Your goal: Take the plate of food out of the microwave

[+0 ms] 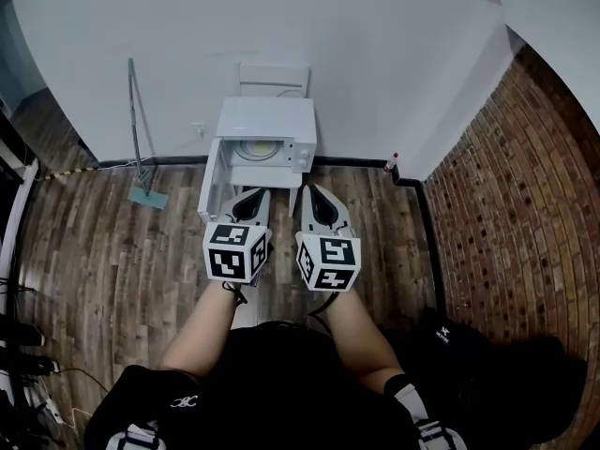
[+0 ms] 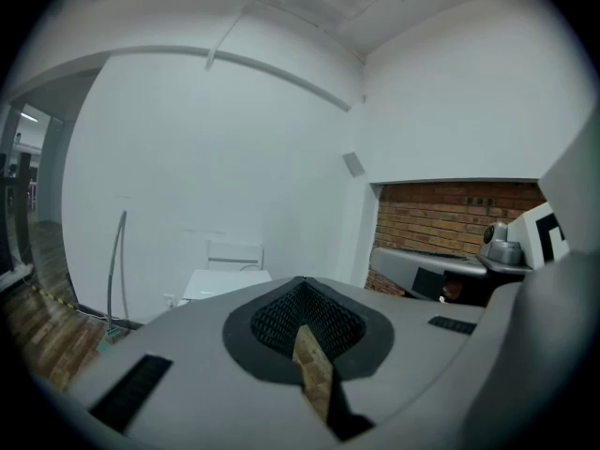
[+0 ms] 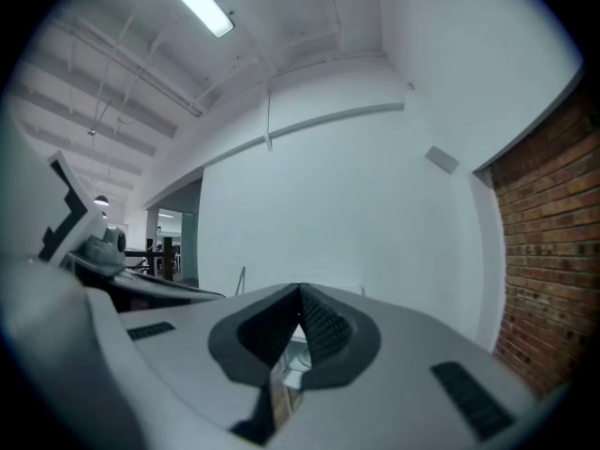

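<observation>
Plate [image 1: 254, 148] inside open microwave [image 1: 268, 118]

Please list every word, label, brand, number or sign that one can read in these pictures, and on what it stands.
No text is readable in any view.
Left marker cube and right marker cube: square patterns only, no letters.
White logo on the person's shirt: too small to read.
White mark on the dark object at the right: too small to read.
Microwave control panel: too small to read.
</observation>
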Demonstrator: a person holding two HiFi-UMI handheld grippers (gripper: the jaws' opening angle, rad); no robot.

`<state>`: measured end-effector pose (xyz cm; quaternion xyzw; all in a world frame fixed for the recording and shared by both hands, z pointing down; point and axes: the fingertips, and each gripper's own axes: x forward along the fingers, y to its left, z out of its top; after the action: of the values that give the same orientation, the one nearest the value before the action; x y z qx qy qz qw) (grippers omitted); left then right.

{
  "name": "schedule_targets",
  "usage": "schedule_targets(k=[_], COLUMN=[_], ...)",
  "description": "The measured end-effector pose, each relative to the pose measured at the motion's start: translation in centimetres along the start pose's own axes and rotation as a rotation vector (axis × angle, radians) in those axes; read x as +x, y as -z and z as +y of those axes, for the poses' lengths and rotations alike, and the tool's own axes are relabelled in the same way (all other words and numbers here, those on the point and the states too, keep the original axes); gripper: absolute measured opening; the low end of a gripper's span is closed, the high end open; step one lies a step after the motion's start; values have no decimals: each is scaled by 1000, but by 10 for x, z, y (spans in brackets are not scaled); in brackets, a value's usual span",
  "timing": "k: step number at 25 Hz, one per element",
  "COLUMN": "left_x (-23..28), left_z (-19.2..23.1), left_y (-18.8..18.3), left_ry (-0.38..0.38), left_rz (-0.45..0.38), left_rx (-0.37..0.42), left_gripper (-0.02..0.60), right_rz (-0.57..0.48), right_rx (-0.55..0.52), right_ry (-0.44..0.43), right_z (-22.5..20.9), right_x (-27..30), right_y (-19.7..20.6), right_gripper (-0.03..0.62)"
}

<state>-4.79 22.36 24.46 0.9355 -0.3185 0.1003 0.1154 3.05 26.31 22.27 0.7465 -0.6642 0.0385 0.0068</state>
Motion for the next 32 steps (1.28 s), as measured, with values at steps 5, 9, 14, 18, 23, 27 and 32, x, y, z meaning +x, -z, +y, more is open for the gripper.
schedule_targets(k=[5,9,14,18,23,27,32], left_x=[38,60,88,123,179,227,285], left_z=[-4,4,17,32,53,69,98], left_y=[-3,-2,-2,-7,-32,-55,-76], left_ry=[-15,-39,-52,-40,-6,31,60], left_rz=[-2,4,13,19,8,12,8], left_rx=[-10,-27,-81,-78,-77,-80,-76], left_gripper=[0,0,0,0,0,0,0], right_rz=[8,44,63,76,93,88,91], right_rx=[5,18,24,14,-4,-2,2], right_ry=[-59,-87,-150,-162,-157,-129,-78], right_z=[-20,-30,-34,-45,-63,-83,-111], right_x=[26,44,67,100,154,202,264], right_y=[3,16,22,27,22,6,2], right_gripper=[12,12,12,12,12,12,12])
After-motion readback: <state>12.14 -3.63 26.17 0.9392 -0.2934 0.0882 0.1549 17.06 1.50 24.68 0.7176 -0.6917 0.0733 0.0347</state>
